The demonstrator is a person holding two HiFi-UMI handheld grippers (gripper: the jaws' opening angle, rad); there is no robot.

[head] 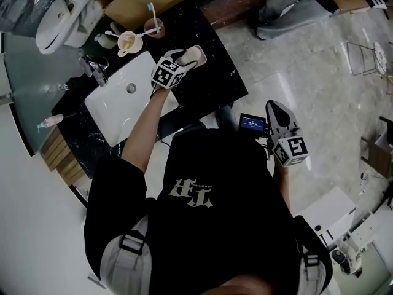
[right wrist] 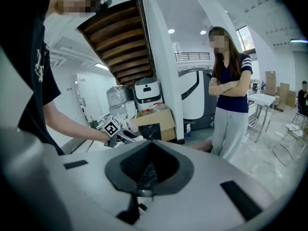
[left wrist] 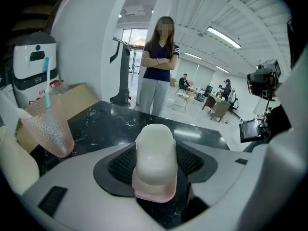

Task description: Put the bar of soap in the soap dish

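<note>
A white bar of soap (left wrist: 154, 148) lies between the jaws of my left gripper (left wrist: 155, 165), whose dark pads press against both its sides. Under the soap's near end sits the pink soap dish (left wrist: 153, 190), on the black counter (left wrist: 110, 119). In the head view the left gripper (head: 184, 58) reaches over the counter right of the sink, with the soap and dish (head: 195, 55) at its tips. My right gripper (head: 274, 110) hangs off the counter at my right side; its jaws (right wrist: 147, 170) are shut with nothing in them.
A white sink (head: 126, 97) with a faucet (head: 92, 69) lies left of the dish. A pink cup with a blue toothbrush (left wrist: 48, 124) and a yellow cup (head: 127, 42) stand behind it. A person (left wrist: 156, 66) stands beyond the counter's far edge.
</note>
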